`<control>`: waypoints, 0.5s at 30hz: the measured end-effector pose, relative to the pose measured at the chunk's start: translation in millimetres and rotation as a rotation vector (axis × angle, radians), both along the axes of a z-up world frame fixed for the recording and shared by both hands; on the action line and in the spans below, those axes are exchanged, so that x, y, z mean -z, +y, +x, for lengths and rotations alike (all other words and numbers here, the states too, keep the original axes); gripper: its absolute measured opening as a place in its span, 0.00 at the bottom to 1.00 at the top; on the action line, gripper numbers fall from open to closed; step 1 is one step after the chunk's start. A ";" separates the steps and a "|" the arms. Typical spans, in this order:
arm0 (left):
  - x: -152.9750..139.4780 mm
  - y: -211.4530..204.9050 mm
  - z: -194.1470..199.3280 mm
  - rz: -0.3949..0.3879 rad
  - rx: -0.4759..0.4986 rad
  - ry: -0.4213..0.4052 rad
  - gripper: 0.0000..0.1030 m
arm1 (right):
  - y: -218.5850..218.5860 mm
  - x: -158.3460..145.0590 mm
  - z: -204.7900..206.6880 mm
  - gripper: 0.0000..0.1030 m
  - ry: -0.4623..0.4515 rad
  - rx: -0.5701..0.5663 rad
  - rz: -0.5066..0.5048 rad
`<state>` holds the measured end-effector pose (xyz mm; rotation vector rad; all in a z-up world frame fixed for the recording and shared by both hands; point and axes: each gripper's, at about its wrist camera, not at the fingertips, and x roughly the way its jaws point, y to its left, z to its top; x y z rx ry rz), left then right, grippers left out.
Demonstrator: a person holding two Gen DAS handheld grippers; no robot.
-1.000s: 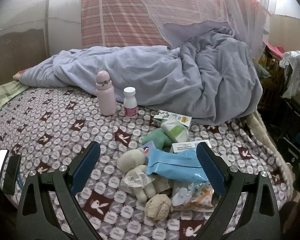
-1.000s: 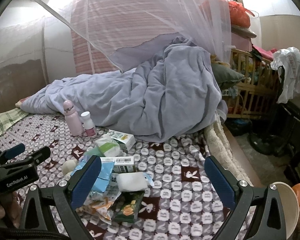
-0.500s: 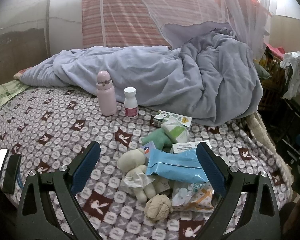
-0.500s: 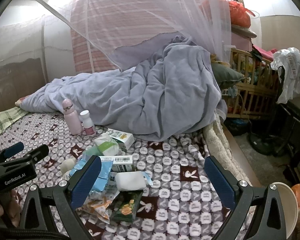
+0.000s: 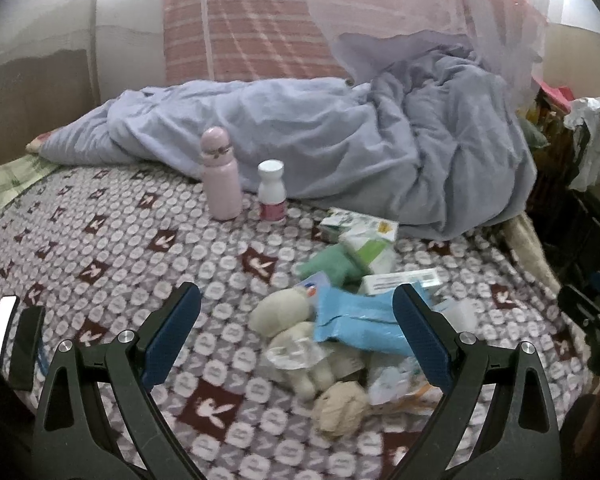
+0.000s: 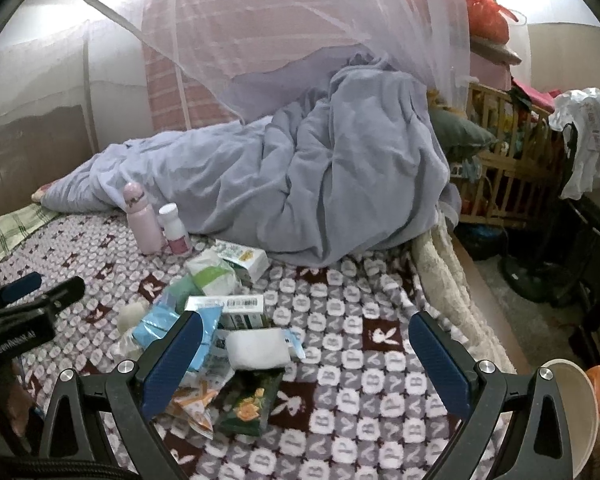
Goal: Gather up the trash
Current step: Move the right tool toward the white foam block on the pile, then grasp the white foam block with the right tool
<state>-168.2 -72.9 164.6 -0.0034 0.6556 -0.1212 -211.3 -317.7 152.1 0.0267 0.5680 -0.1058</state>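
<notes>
A bed (image 5: 100,240) covered by a patterned blanket is shown, with a crumpled lavender quilt (image 5: 340,136) heaped along its far side under a mosquito net (image 6: 300,20). A wooden crib (image 6: 500,168) is seen beyond the right edge of the bed. The left hand-held gripper (image 5: 296,320) and the right hand-held gripper (image 6: 304,352) are each held above the bed with jaws spread wide apart and nothing between them. The trash is gathered in a loose heap on the blanket near the foot of the quilt: a blue wipes pack (image 5: 360,320), a cream soft toy (image 5: 296,328), a white box (image 6: 236,308), a white pad (image 6: 256,352), a dark green wrapper (image 6: 248,404) and a crumpled paper ball (image 5: 340,404). A pink bottle (image 5: 220,180) and a small white bottle (image 5: 271,192) are stood upright side by side, apart from the heap, just in front of the quilt
</notes>
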 end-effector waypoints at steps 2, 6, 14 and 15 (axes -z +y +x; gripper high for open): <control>5.2 8.5 3.0 0.002 -0.003 0.019 0.94 | -2.6 5.2 2.1 0.99 0.015 0.001 0.001; 15.2 24.3 6.9 0.018 -0.001 0.054 0.94 | -7.8 18.8 8.8 0.99 0.060 -0.005 0.004; 37.4 31.2 -2.5 0.062 0.110 0.134 0.94 | -17.2 52.1 24.5 0.97 0.162 -0.045 0.058; 41.3 28.0 -4.2 0.060 0.136 0.151 0.94 | -18.0 56.5 28.1 0.96 0.175 -0.056 0.077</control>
